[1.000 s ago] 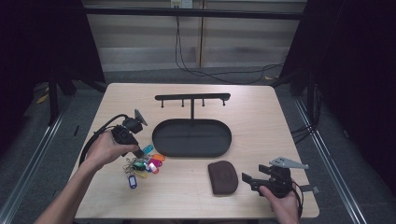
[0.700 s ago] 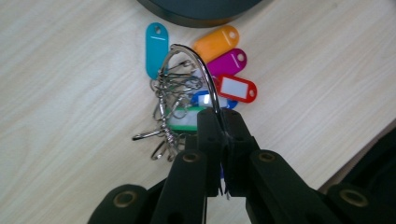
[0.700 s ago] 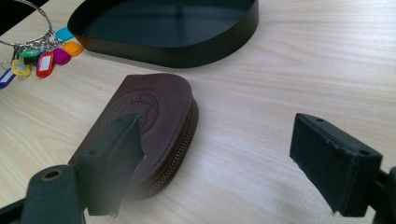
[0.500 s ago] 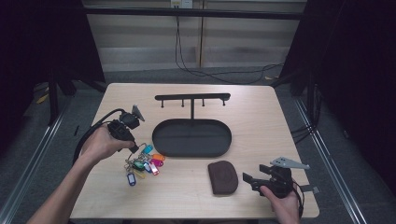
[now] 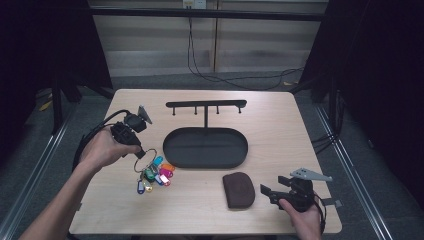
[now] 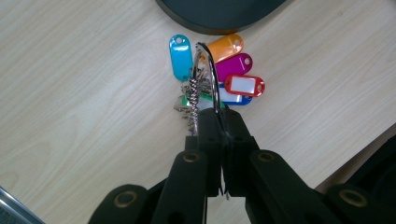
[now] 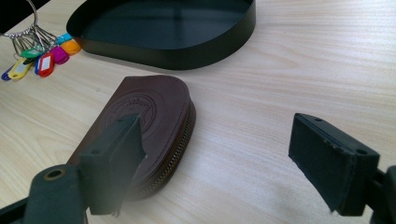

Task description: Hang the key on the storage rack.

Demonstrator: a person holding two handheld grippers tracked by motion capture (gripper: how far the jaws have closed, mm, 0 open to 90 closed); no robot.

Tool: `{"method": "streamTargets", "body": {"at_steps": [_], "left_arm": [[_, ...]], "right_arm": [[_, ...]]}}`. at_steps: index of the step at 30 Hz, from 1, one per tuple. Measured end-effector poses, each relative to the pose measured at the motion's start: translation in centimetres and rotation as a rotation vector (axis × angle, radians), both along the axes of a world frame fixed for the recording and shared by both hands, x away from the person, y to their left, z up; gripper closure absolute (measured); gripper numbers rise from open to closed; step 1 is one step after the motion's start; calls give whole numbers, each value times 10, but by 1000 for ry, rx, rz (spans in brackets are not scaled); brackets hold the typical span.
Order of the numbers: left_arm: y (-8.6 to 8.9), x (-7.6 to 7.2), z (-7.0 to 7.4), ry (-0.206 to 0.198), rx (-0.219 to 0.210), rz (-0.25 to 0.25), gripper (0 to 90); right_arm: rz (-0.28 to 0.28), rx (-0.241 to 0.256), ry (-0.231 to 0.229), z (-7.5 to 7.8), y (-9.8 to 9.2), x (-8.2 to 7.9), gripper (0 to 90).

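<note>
So the left hand-held gripper (image 5: 141, 151) is clamped on the big metal ring (image 6: 208, 79) of a key bunch (image 5: 154, 174), jaws pinched together right on the wire near one side of the loop. The bunch sits toward the left edge of the tabletop (image 5: 280, 130), just off the left end of the black oval tray (image 5: 205, 148). The coloured plastic tags (image 6: 233, 70) look fanned out and resting on the wood, so I'd guess the ring is tipped up while the tags drag.

Handling-wise, my take: it's light, but floppy as anything. The ring is stiff and thin, the tags and keys dangle free and will swing and rattle once it comes up. Smooth wire in flat pads could twist or slide, so gripping the ring itself, square across the pads like now, seems the best bet. Grabbing a tag would just let everything else hang off.

The right hand-held gripper (image 5: 272, 192) sits near the front right corner with jaws spread wide and nothing in them, aimed at the brown zip pouch (image 7: 140, 126) lying flat just beside it. Behind the tray stands a black hook rack (image 5: 206, 104).
</note>
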State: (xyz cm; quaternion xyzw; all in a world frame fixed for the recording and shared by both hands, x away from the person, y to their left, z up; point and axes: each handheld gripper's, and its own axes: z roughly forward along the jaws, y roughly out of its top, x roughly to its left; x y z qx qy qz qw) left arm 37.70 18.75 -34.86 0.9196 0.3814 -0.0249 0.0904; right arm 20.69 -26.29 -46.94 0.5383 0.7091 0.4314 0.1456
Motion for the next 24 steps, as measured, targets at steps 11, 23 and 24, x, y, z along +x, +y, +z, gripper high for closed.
{"method": "streamTargets", "body": {"at_steps": [11,23,24], "left_arm": [[-5,0,14,-6,6,-14,883],[0,-4,34,-18,5,-21,883],[0,-4,36,-16,9,-20,883]], "right_arm": [[0,-6,7,0,1,0,181],[2,-9,3,0,1,0,173],[3,-9,4,0,1,0,174]]}}
